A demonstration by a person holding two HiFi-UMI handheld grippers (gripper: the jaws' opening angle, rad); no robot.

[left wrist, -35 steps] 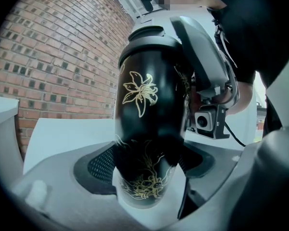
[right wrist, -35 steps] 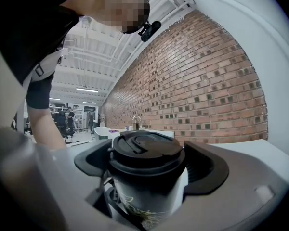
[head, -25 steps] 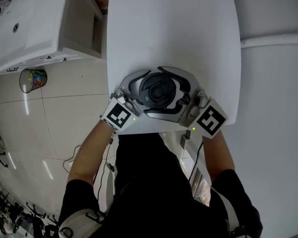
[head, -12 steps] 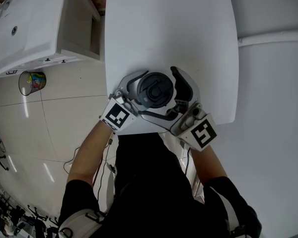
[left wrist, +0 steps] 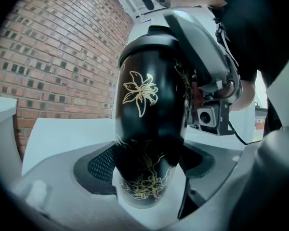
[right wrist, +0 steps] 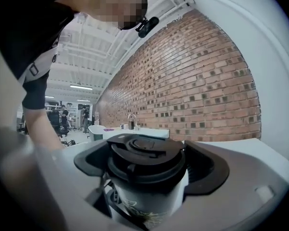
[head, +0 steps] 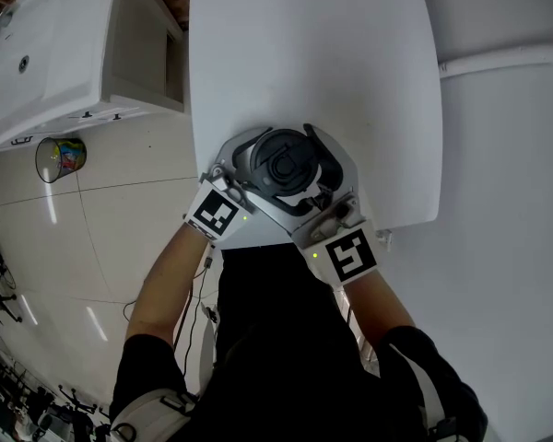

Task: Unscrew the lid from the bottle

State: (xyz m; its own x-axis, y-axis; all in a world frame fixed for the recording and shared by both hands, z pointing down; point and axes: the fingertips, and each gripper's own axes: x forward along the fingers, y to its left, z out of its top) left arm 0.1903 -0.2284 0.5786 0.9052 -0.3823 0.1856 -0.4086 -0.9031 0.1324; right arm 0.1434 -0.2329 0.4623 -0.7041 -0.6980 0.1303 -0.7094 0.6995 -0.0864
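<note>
Black glossy cylindrical bottle (left wrist: 145,109), gold flower print, upright at white tabletop's (head: 350,53) edge.
Left gripper (left wrist: 149,170) pinches its smooth body; right gripper (right wrist: 151,170), jaws just closing, clasps the round black plastic lid (right wrist: 145,150).

Bottle (left wrist: 149,105) glossy black; lid (right wrist: 144,155) matt black plastic; table (head: 332,63) smooth white.

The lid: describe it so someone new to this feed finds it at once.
At the near edge of the white table, close to the person, stands a black bottle with gold flowers. The lid is the round cap on its top: plain black with raised rings and no gold print, unlike the body below.
</note>
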